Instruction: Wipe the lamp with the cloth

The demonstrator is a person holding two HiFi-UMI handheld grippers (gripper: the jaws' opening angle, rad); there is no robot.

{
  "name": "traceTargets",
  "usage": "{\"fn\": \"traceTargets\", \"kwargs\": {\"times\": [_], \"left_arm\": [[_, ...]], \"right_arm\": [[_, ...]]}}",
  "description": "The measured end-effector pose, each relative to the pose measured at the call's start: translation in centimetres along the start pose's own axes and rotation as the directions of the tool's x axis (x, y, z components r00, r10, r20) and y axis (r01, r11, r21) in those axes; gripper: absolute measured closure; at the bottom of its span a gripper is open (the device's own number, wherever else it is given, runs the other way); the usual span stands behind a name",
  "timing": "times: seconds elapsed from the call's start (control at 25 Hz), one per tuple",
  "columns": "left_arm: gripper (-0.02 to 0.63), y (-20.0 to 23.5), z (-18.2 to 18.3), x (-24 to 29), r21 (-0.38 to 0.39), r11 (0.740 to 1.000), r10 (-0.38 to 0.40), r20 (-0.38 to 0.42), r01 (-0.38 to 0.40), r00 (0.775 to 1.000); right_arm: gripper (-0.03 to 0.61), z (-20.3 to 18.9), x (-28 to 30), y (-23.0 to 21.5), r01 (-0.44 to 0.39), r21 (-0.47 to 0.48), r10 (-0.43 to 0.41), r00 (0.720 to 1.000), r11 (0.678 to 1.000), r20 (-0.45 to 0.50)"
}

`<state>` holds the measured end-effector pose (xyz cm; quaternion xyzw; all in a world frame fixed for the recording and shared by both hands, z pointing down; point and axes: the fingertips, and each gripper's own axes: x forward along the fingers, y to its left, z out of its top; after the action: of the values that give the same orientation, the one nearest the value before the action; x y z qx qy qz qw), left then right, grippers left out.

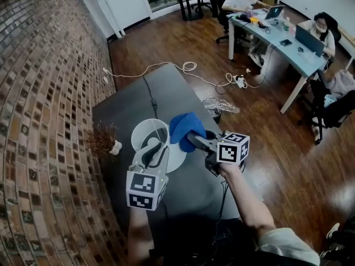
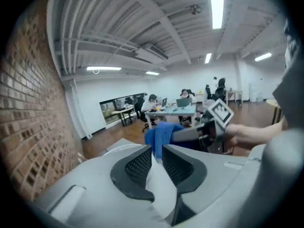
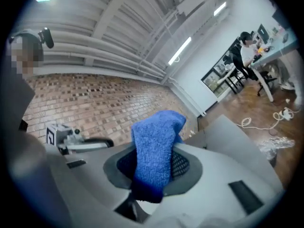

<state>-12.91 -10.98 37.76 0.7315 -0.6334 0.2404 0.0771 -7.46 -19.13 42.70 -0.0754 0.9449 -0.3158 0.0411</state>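
Our left gripper (image 2: 156,156) is clenched on a thin white part of the lamp (image 1: 151,134), which shows over the dark table (image 1: 125,112) near the brick wall; our right gripper (image 3: 153,161) grasps the blue cloth (image 1: 186,127), held just beside the lamp's right edge.

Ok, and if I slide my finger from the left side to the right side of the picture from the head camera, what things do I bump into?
Brick wall → dried plant → white lamp → blue cloth → crumpled plastic → long desk where people sit.
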Motion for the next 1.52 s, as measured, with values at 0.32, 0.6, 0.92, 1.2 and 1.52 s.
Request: {"fn": "traceTargets", "kwargs": {"times": [0.32, 0.6, 0.92, 1.2, 1.52], "left_arm": [[0.535, -1.5, -2.9, 3.2, -0.001, 0.999, 0.033, -0.152, -0.033, 0.988], [0.535, -1.6, -3.2, 4.4, 0.23, 0.968, 0.143, -0.188, -0.098, 0.972], [0.572, -5.0, -4.0, 0.0, 0.343, 0.939, 0.004, -0.015, 0.001, 1.0], [0.607, -8.4, -6.5, -4.7, 0.395, 0.919, -0.052, 0.09, 0.012, 0.995], [0.607, -9.8, -7.4, -6.0, 0.411, 0.912, -0.059, 0.106, 0.011, 0.993]], "right_arm": [[0.482, -2.2, 5.1, -0.4, -0.106, 0.082, 0.119, 0.979, 0.991, -0.169], [0.483, -12.3, 2.8, -11.1, 0.112, 0.217, -0.018, 0.919, 0.97, -0.393], [0.483, -4.4, 1.4, -8.6, 0.018, -0.066, -0.04, 0.935, 0.998, -0.352], [0.483, -1.5, 3.4, 6.5, -0.401, -0.153, 0.304, 0.849, 0.903, -0.432], [0.483, -10.2, 2.3, -5.2, -0.206, -0.222, -0.015, 0.7, 0.953, -0.714]]}}
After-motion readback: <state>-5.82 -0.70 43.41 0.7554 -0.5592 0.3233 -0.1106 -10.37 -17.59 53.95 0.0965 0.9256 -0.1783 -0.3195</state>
